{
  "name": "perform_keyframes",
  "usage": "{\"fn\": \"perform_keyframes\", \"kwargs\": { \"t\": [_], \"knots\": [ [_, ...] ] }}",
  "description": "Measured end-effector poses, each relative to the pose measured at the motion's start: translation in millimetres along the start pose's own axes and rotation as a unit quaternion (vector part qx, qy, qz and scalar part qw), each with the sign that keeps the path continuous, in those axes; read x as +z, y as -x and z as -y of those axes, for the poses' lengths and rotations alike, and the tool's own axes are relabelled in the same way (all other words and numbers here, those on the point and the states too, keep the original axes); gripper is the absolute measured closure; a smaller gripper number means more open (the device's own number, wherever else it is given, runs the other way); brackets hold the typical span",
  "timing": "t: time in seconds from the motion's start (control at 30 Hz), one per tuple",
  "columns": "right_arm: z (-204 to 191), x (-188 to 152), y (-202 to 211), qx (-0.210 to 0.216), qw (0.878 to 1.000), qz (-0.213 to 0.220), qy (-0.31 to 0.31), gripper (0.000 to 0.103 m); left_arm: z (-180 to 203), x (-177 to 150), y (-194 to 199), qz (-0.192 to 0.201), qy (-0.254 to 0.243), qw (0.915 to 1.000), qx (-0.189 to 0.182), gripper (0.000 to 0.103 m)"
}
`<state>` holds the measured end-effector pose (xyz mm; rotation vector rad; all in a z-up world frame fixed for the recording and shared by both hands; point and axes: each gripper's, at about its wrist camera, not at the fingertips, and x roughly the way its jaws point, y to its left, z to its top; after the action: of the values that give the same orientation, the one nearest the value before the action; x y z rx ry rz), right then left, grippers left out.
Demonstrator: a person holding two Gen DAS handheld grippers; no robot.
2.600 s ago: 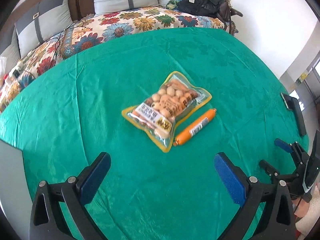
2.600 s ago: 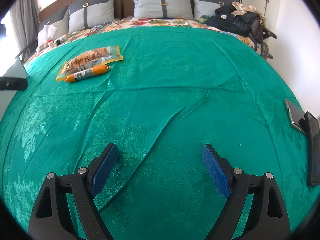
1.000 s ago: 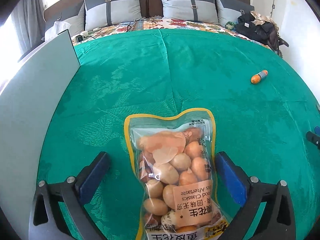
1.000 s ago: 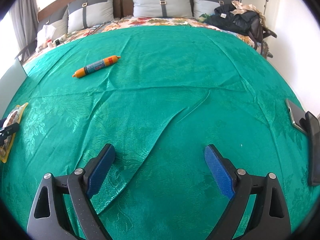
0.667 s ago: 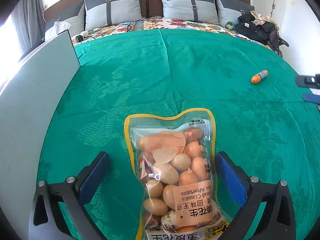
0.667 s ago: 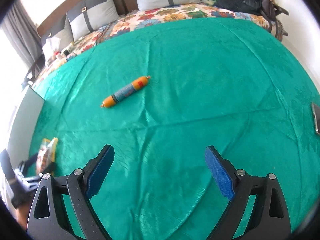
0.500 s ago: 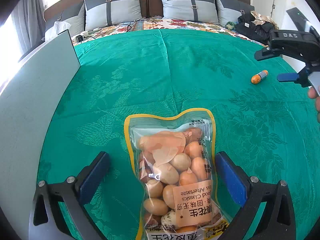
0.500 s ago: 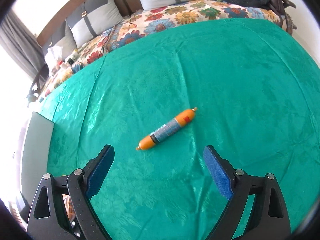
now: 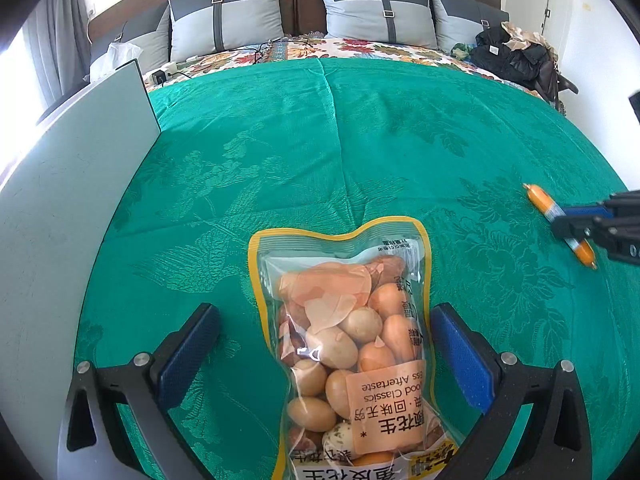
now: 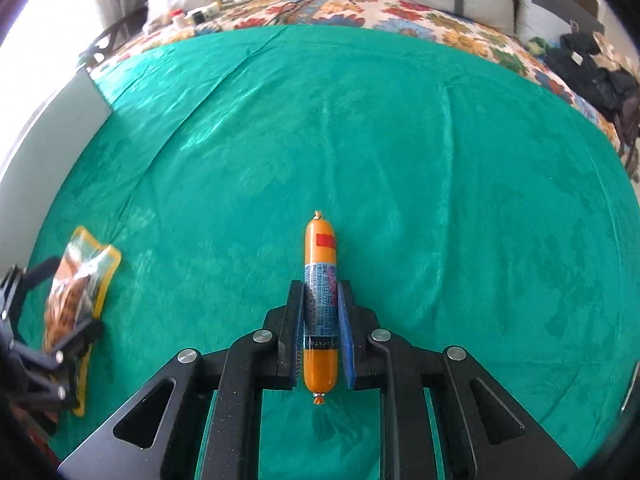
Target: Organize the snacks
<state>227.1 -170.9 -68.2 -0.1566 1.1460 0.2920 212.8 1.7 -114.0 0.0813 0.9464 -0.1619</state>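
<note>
Closest to the right camera, the right gripper [image 10: 320,320] has its two blue pads pressed on both sides of the sausage [image 10: 320,280], around the printed label in its middle, so it is holding this snack; the sausage seems to lie on the green bedspread [image 10: 440,160], though I cannot tell if it is already lifted a little. Further to the left, the left gripper [image 9: 324,360] stands wide, its fingers apart on both sides of the peanut bag [image 9: 352,340], which lies flat on the cloth, and they do not squeeze it. Beside it, at the left border, a grey board [image 9: 60,220] stands upright, and far behind are the grey pillows [image 9: 224,16]. My judgement is that the risk is in the sausage: its skin looks smooth and round, so it may slip or turn between the pads when it is raised. The wrinkled soft cloth could also catch a lower finger. If the sausage goes next to the bag, the two grippers may come too near each other.
</note>
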Motion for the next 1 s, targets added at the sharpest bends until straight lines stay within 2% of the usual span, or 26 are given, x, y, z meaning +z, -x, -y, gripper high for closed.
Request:
{"fn": "perform_keyframes", "kwargs": {
  "t": [0.13, 0.27, 0.33, 0.37, 0.4, 0.5, 1.0],
  "knots": [
    [-5.3, -56.9, 26.8, 0.004, 1.000, -0.005, 0.001, 0.086, 0.0, -0.2, 0.1, 0.000, 0.000, 1.0000, 0.000, 0.000],
    [-7.4, -89.4, 38.1, -0.025, 0.999, 0.041, -0.010, 0.082, 0.1, -0.3, 0.3, 0.000, 0.000, 1.0000, 0.000, 0.000],
    [-5.5, -93.9, 37.4, -0.044, 0.996, 0.066, -0.034, 0.055, 0.1, -0.3, 0.4, 0.000, 0.000, 1.0000, 0.000, 0.000],
    [-2.4, -95.3, 35.2, -0.057, 0.994, 0.074, -0.051, 0.031, 0.0, -0.3, 0.4, 0.000, 0.000, 1.0000, 0.000, 0.000],
    [2.5, -96.5, 33.3, -0.056, 0.993, 0.081, -0.072, 0.022, 0.0, -0.4, 0.4, 0.000, 0.000, 1.0000, 0.000, 0.000],
    [4.1, -99.3, 31.5, -0.065, 0.989, 0.108, -0.081, 0.018, 0.0, -0.4, 0.5, 0.000, 0.000, 1.0000, 0.000, 0.000],
    [-0.2, -98.0, 29.2, -0.070, 0.988, 0.108, -0.085, 0.015, 0.0, -0.9, 0.7, 0.000, 0.000, 1.0000, 0.000, 0.000]
  ]
}}
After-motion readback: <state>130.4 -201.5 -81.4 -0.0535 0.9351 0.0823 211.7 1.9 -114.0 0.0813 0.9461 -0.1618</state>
